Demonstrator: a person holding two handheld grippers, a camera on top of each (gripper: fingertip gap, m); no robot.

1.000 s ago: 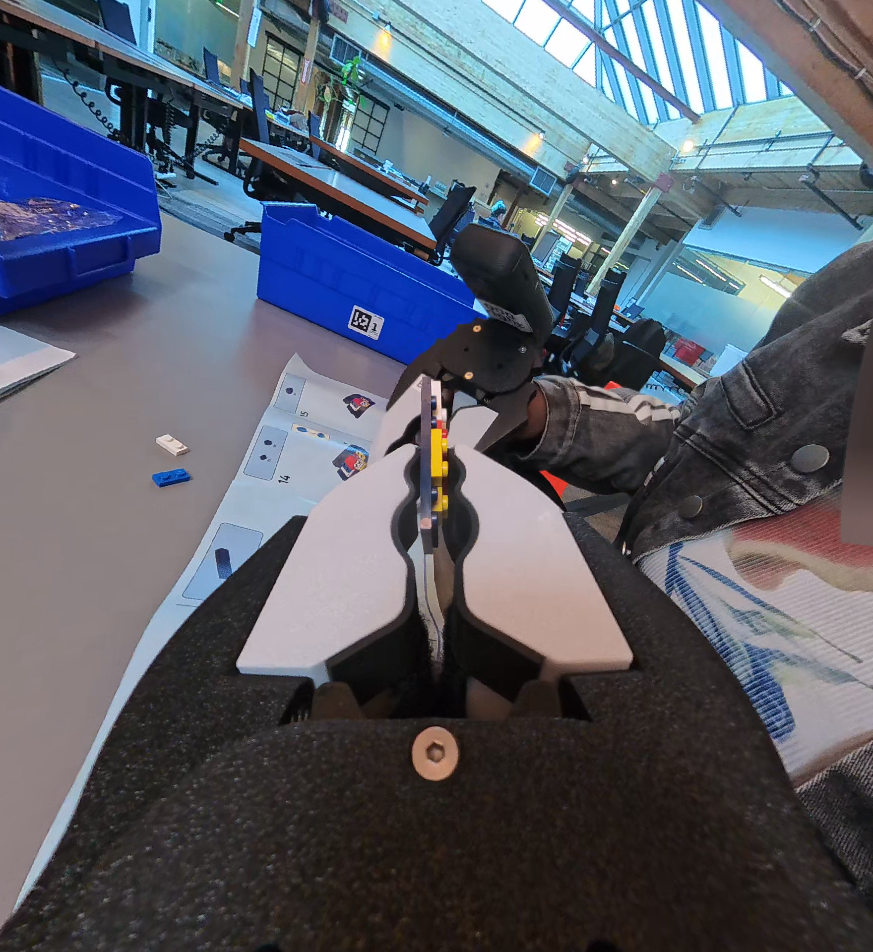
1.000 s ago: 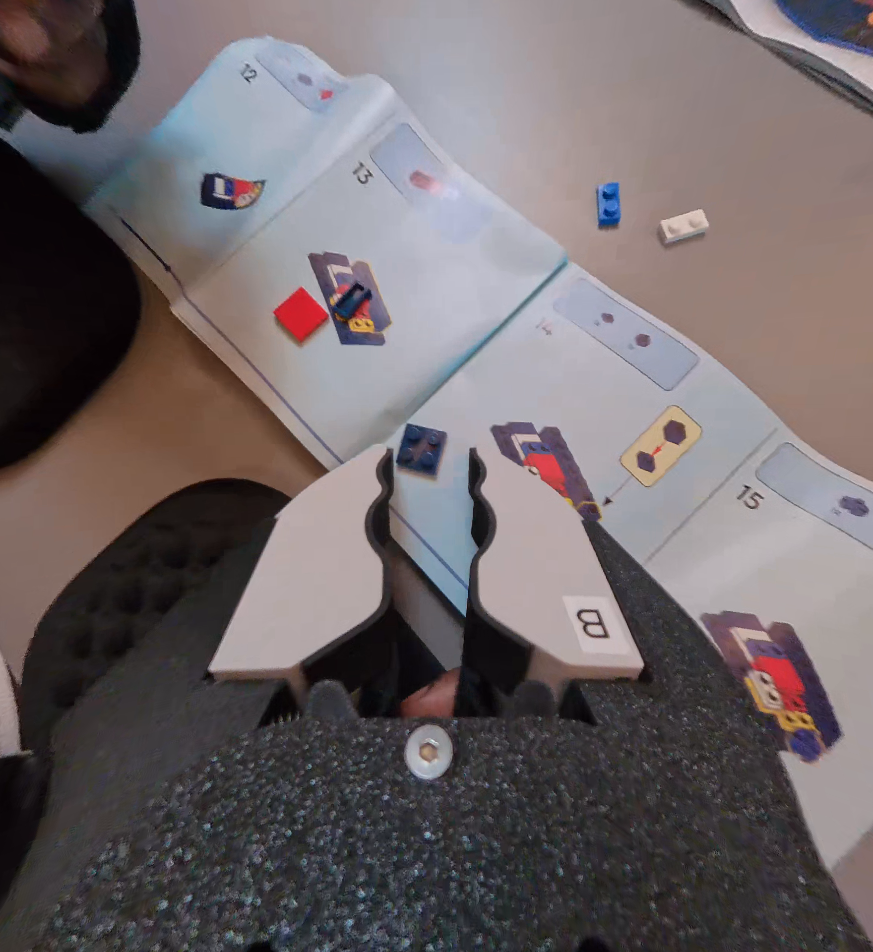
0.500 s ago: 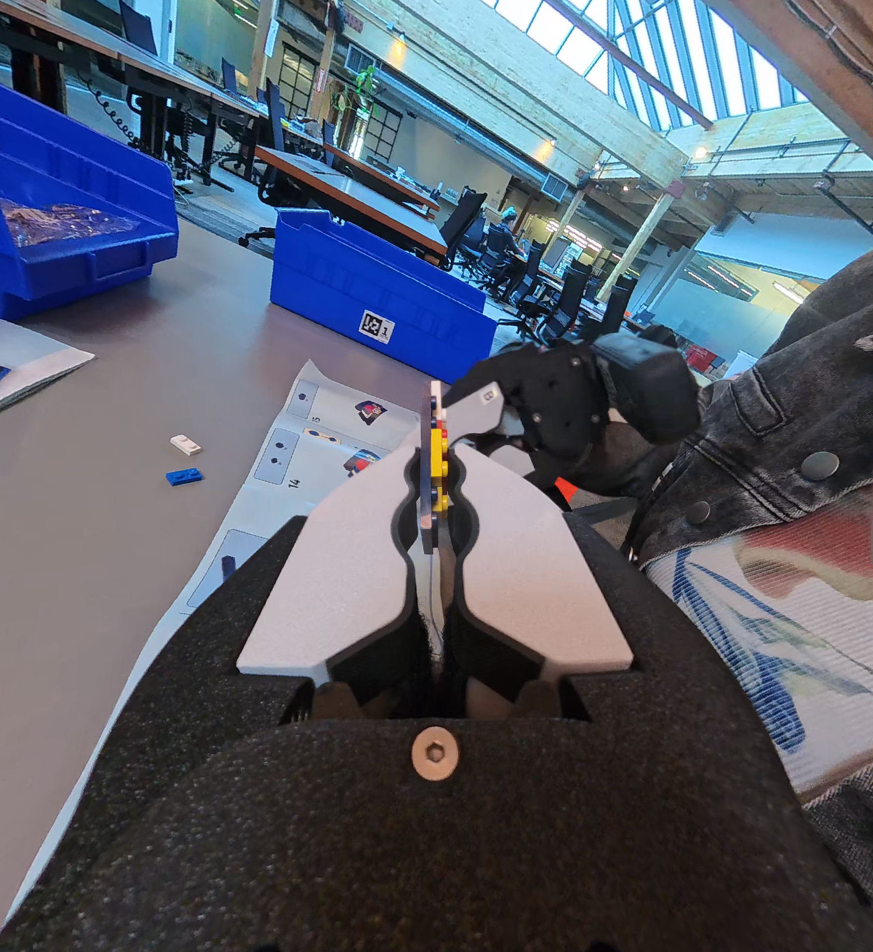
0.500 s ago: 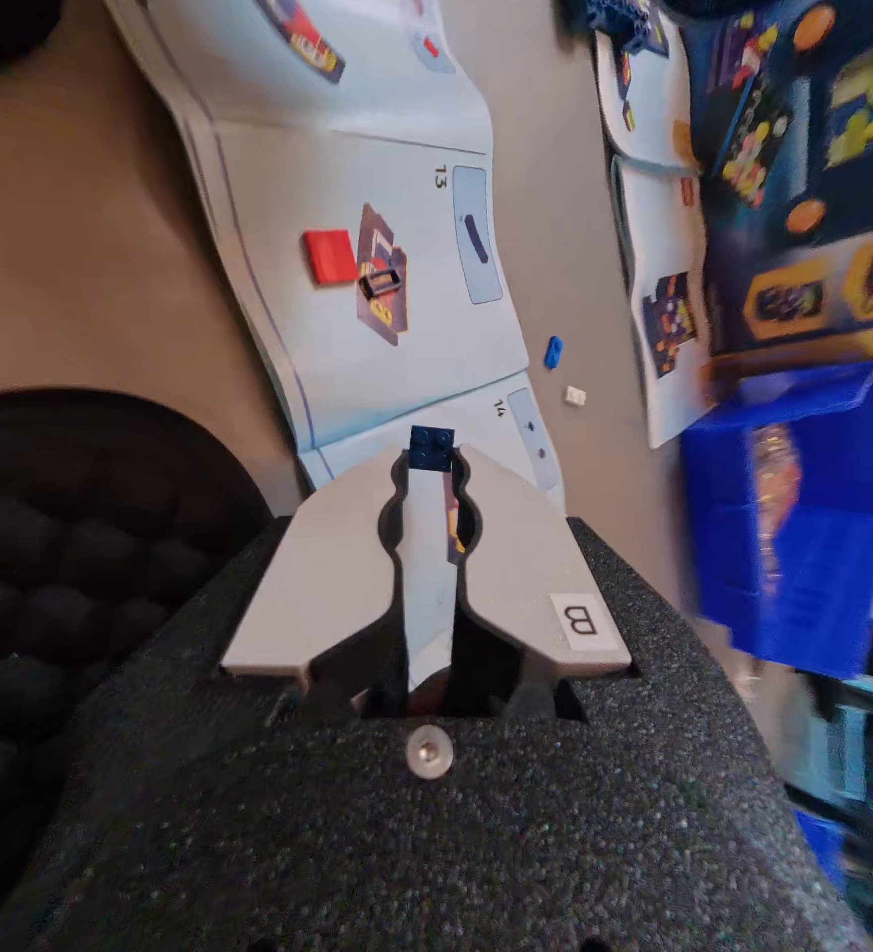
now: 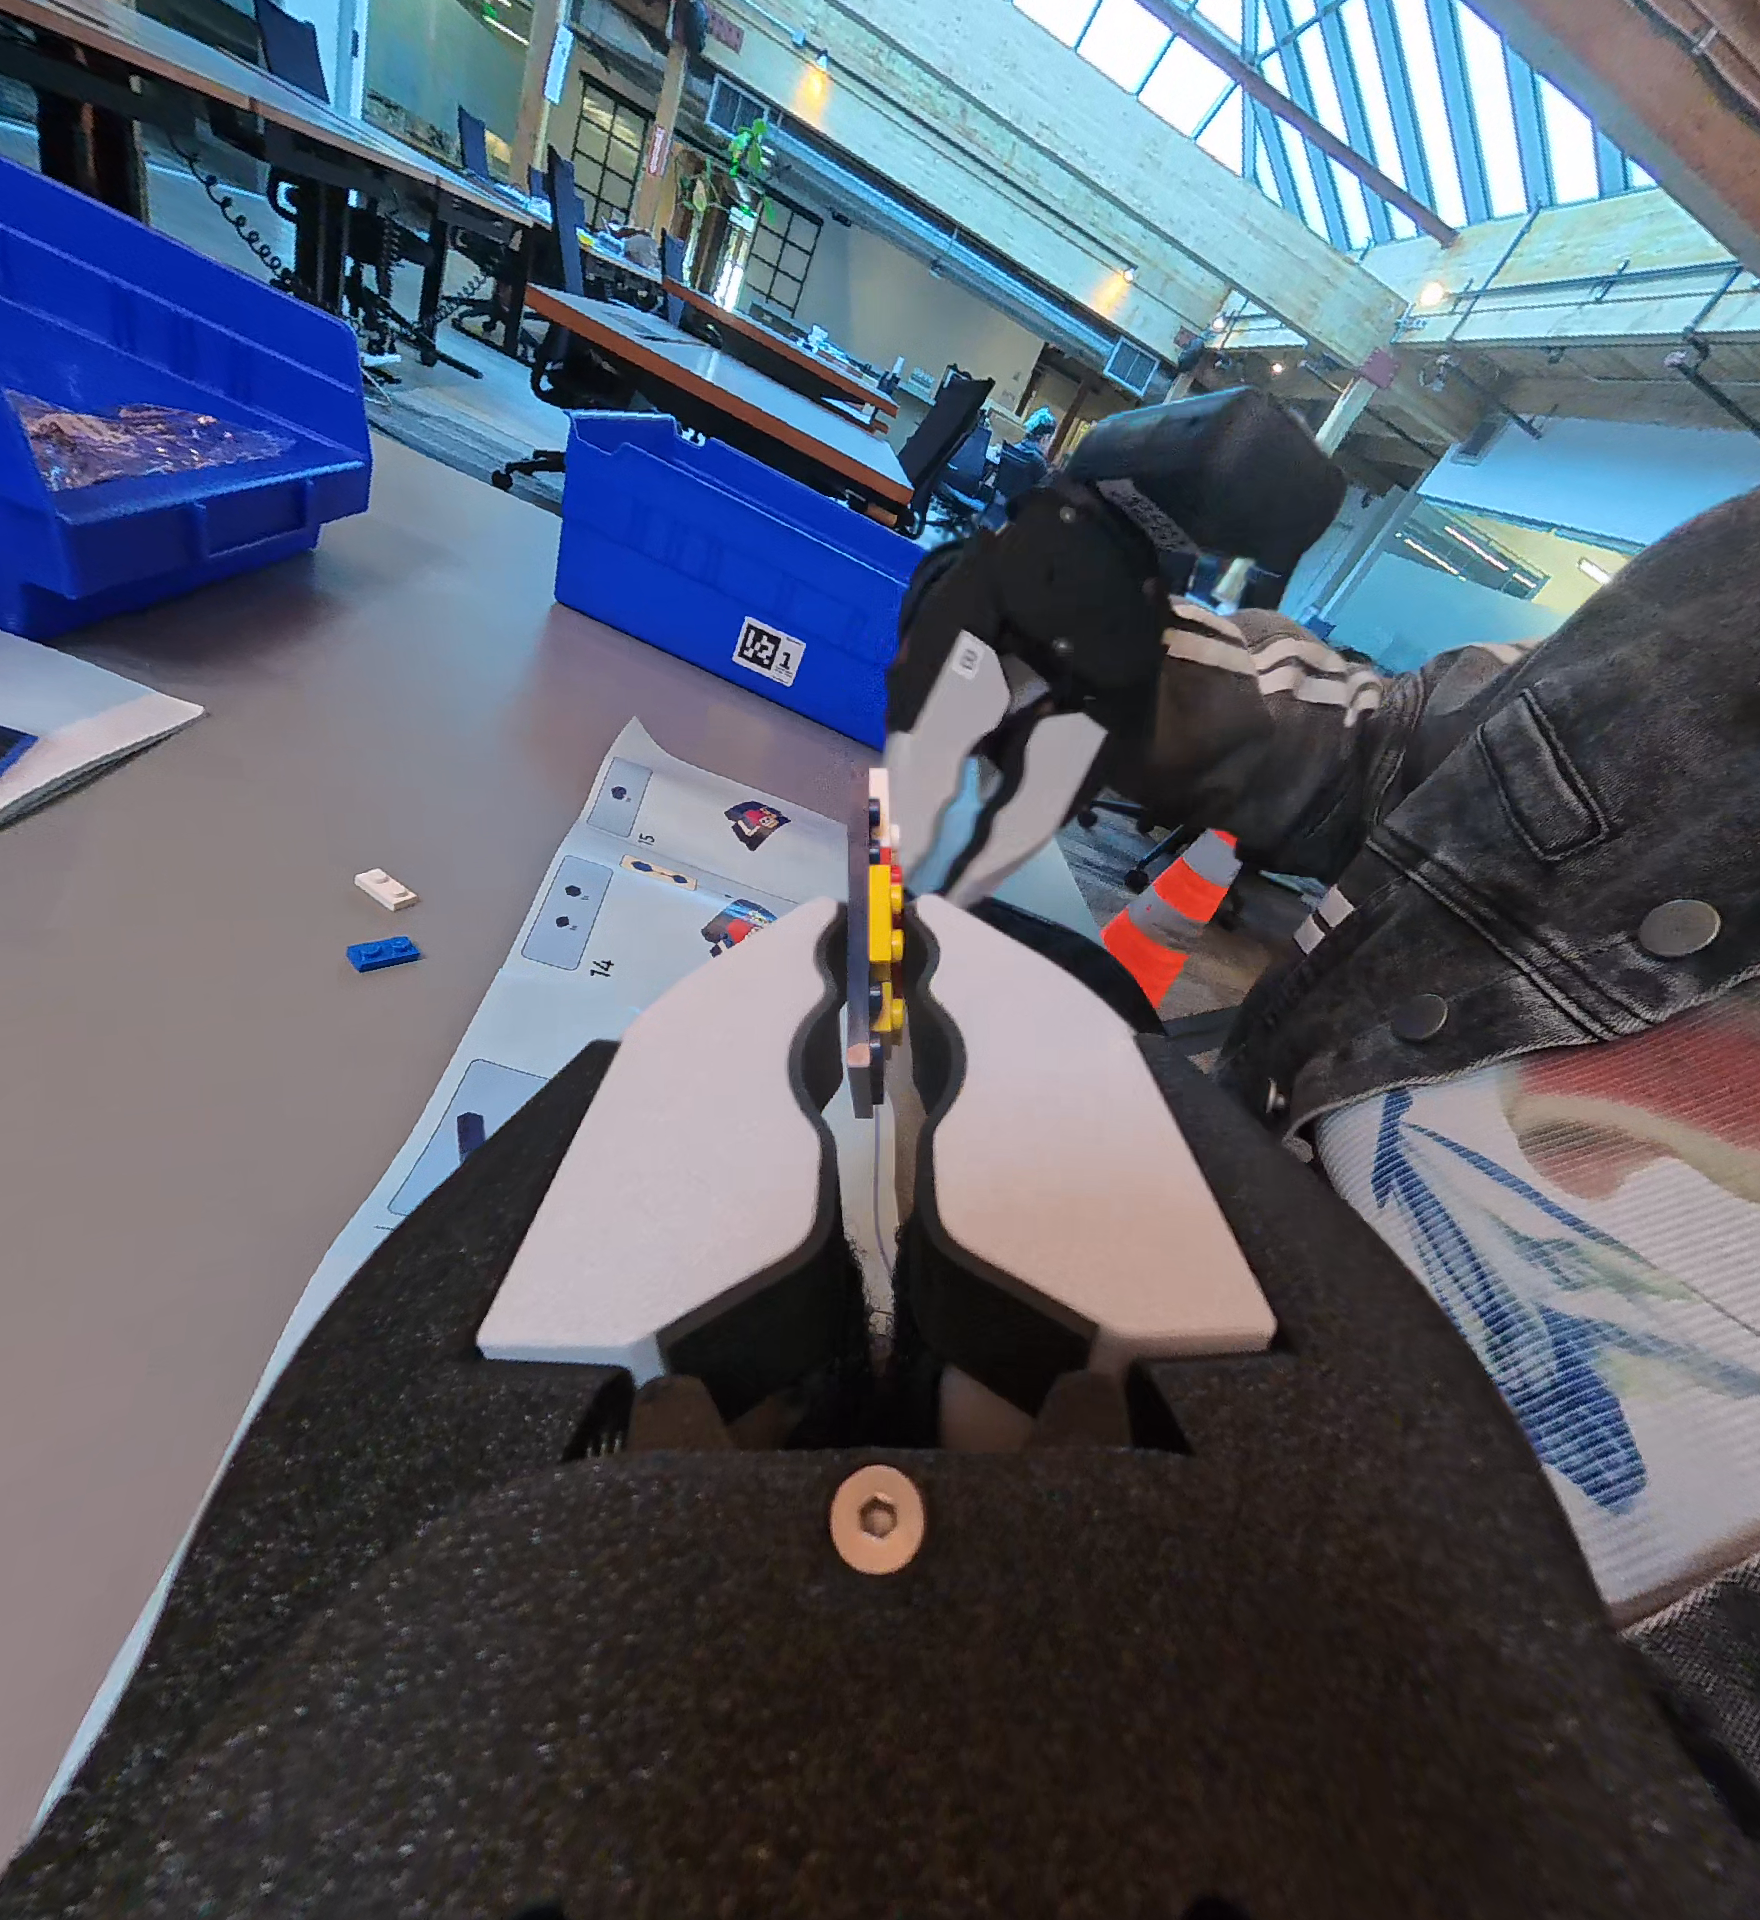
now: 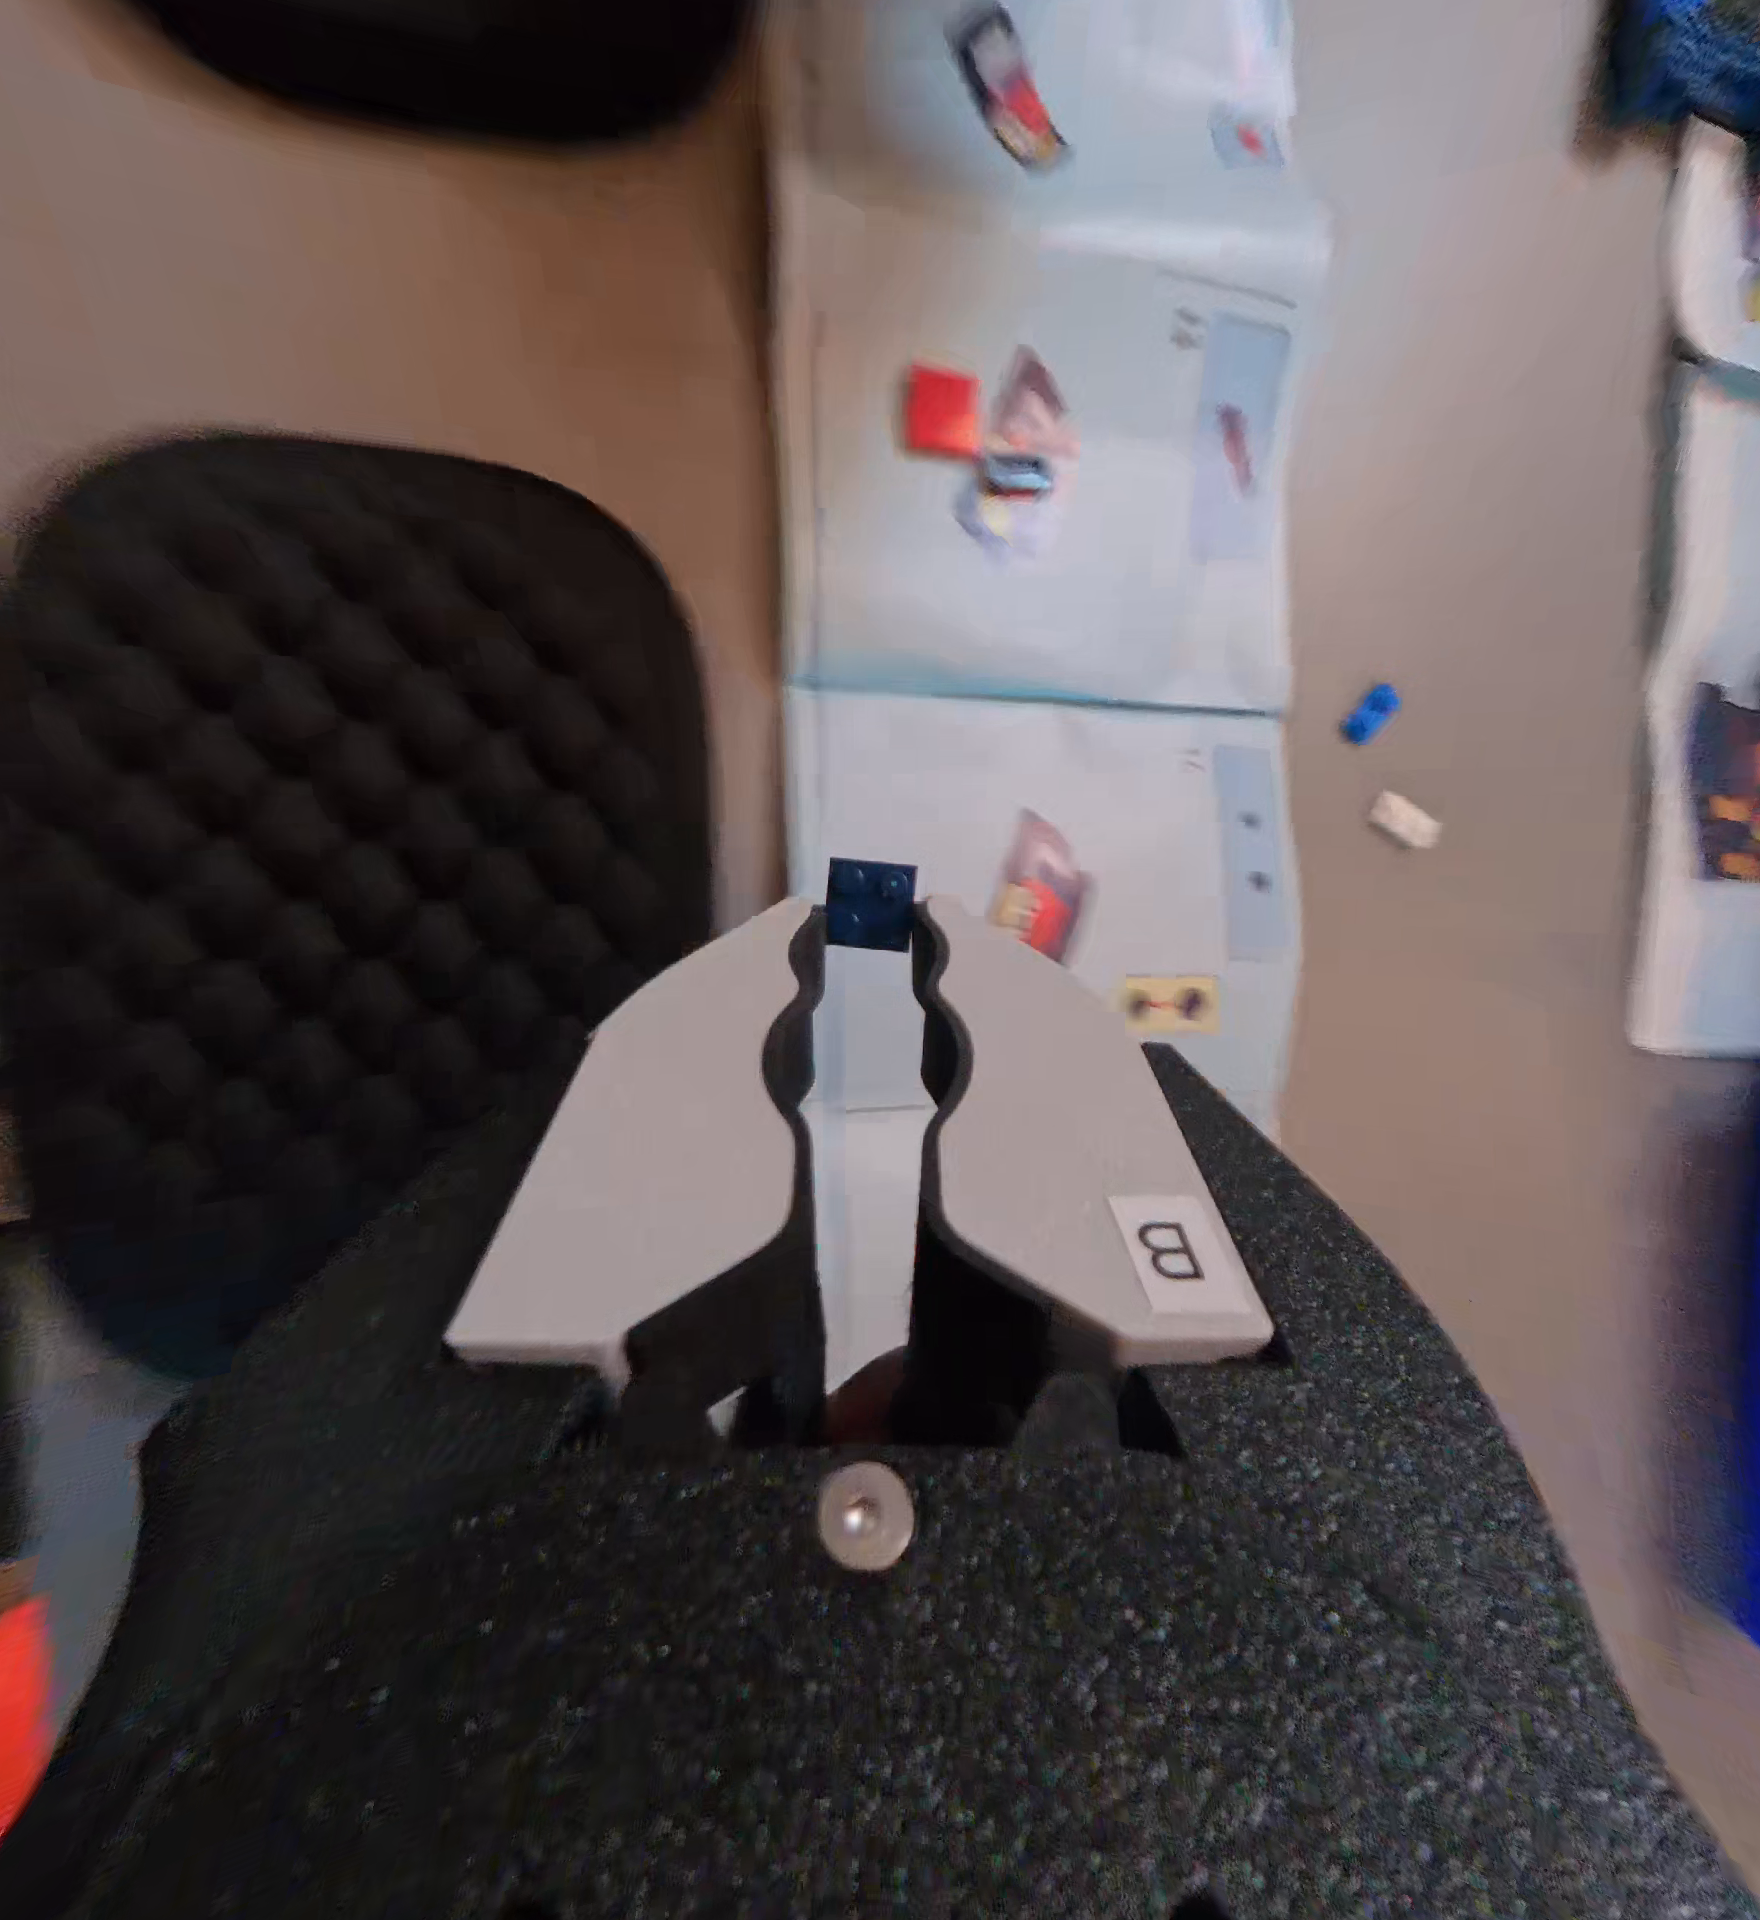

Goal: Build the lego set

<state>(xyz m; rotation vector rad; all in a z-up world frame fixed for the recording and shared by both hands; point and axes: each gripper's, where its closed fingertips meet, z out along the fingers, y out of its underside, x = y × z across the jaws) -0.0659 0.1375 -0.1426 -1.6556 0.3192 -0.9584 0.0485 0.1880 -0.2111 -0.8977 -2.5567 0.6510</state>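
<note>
Up off the surface [image 5: 232, 1039]: left tongs [image 5: 881, 920] squeezed on a stood-up brick build [image 5: 878, 935], right tongs [image 6: 871, 914] pinching a small dark blue plate [image 6: 871, 902] beside it.

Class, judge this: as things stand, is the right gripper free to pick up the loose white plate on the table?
Probably not: the right gripper already pinches a dark blue plate between its fingers. The white plate itself lies unobstructed on the table.

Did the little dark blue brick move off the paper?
Yes. The dark blue brick left the instruction sheet; it's lifted between the right gripper fingers.
</note>
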